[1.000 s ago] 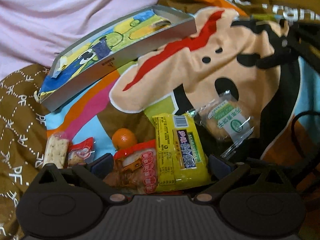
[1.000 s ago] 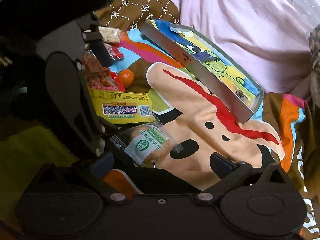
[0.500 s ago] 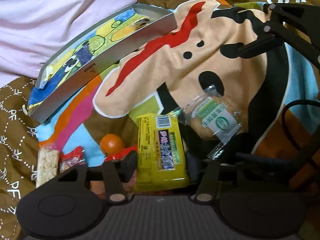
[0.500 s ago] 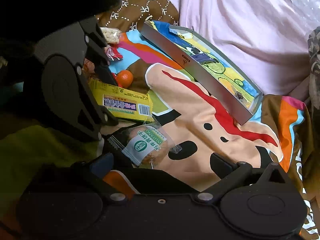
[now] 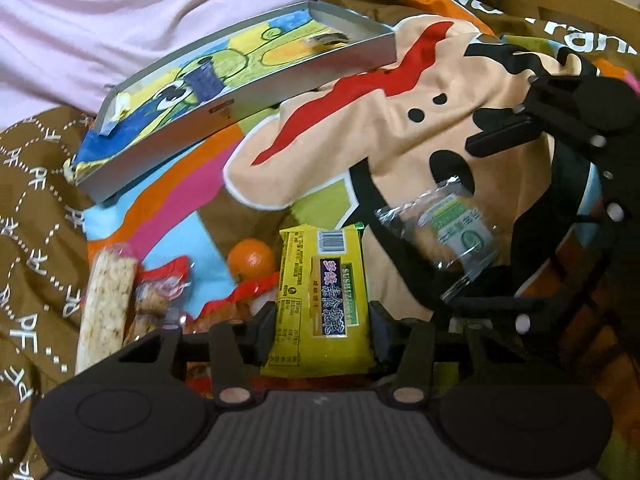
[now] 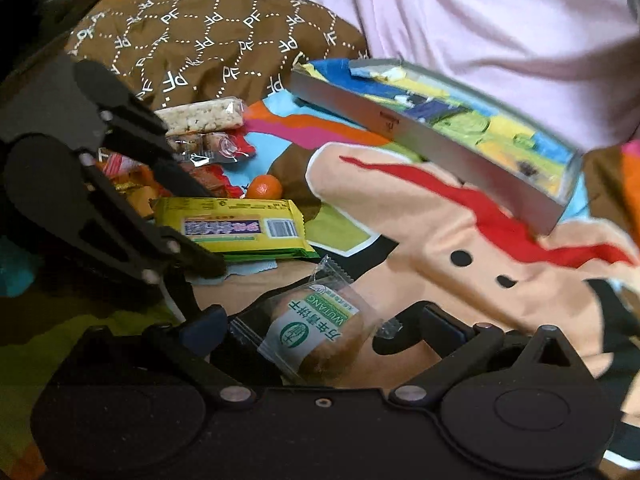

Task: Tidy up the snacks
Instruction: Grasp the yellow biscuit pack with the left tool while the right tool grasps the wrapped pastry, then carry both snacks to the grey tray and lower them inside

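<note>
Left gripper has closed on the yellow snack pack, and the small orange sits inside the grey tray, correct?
Not quite. The left gripper is closed on the yellow snack pack, but the orange lies on the colourful blanket, outside the grey tray. The left wrist view shows it.

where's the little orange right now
The orange lies on the colourful blanket, just left of the yellow snack pack in the left wrist view, with the red wrapped snack on its other side.
</note>
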`<state>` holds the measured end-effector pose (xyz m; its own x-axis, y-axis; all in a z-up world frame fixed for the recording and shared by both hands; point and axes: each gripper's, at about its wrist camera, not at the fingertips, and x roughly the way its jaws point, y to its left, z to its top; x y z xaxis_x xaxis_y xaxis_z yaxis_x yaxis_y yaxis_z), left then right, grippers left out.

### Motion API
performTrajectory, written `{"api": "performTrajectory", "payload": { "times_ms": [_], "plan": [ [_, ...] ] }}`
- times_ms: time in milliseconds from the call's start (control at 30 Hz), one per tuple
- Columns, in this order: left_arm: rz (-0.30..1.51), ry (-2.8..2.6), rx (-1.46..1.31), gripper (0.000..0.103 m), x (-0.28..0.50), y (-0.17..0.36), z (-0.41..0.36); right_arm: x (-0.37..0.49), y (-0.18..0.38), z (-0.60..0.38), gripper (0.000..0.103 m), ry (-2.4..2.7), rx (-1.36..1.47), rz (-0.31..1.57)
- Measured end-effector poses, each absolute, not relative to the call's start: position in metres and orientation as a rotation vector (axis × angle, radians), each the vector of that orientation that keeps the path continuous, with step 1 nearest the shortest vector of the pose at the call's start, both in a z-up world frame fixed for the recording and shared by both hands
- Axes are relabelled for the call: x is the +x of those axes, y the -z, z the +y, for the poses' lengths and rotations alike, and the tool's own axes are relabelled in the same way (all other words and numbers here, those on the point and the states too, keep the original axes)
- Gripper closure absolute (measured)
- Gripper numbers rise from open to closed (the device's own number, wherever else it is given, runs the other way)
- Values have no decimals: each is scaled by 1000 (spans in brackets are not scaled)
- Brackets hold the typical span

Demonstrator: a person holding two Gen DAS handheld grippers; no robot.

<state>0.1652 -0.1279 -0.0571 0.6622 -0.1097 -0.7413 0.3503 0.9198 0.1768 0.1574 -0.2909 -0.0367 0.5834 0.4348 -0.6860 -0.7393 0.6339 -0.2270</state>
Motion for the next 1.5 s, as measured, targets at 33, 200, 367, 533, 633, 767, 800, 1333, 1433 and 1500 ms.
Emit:
{"api": "performTrajectory", "payload": {
  "times_ms": [33,200,367,533,633,767,800,1333,1433,1500],
  "plan": [
    [812,276,305,51,165,57,-125,161,37,-292,1,-737,-519,641],
    [813,302,278,51,164,55,-119,172,42,-291,11,-767,-508,680],
    [806,303,295,51,163,57,-121,180,42,-297,19,-779,-449,708],
    [814,298,293,51,165,56,-121,175,43,-294,26,-781,-470,702],
    [817,286,290,51,164,56,-123,174,44,-292,28,-774,-479,696],
    [822,270,270,51,164,55,-123,172,43,-290,42,-759,-493,686],
    [821,266,262,51,164,54,-122,171,43,-289,42,-756,-505,679],
    [700,153,205,51,142,43,-122,149,31,-279,43,-663,-600,500],
    [662,123,185,51,144,36,-121,149,24,-278,43,-617,-573,449],
    [637,103,169,51,147,31,-120,149,20,-278,43,-567,-561,413]
  ]
}}
